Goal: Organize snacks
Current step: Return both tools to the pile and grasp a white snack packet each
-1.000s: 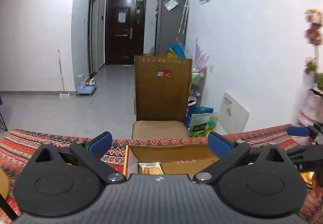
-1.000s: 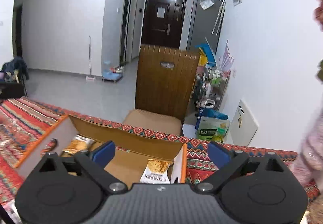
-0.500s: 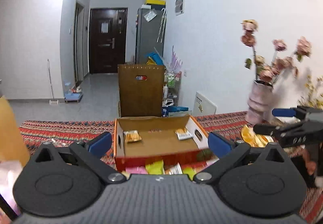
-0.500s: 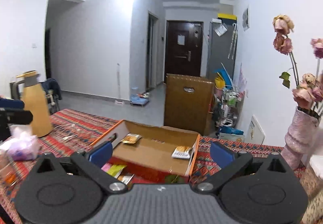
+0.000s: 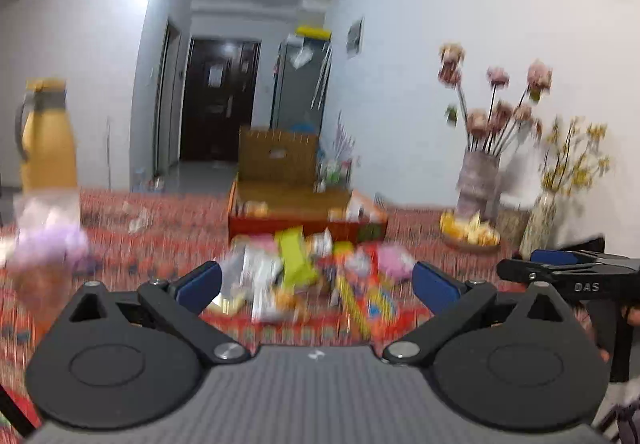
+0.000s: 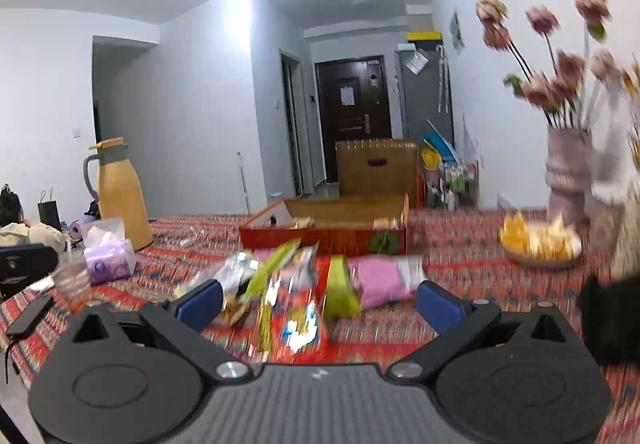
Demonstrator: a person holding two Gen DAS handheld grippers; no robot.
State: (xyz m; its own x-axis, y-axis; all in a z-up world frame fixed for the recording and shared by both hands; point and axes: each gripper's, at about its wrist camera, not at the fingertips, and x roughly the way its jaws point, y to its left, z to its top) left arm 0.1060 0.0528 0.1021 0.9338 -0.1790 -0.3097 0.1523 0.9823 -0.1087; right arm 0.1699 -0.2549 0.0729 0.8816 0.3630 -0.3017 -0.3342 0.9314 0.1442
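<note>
The left gripper fills the bottom of its frame with its blue-padded fingers spread wide and holding nothing; the right gripper sits the same way in its own frame, fingers apart and bare. In the left view the right gripper also juts in at the right edge, cut off by the frame. Between each pair of fingers lies a bare strip of patterned tablecloth, then the heap of snack packets at the middle of the frame. Motion blur smears the heap in both views, so single packets are hard to tell apart; a lime-green packet and a pink packet stand out. Just behind the heap sits the open cardboard box, its red front wall facing the camera; a few small packets show inside, too blurred to name. At middle left stand a yellow thermos jug and a purple tissue pack; at right, a plate of yellow snacks before a flower vase.
</note>
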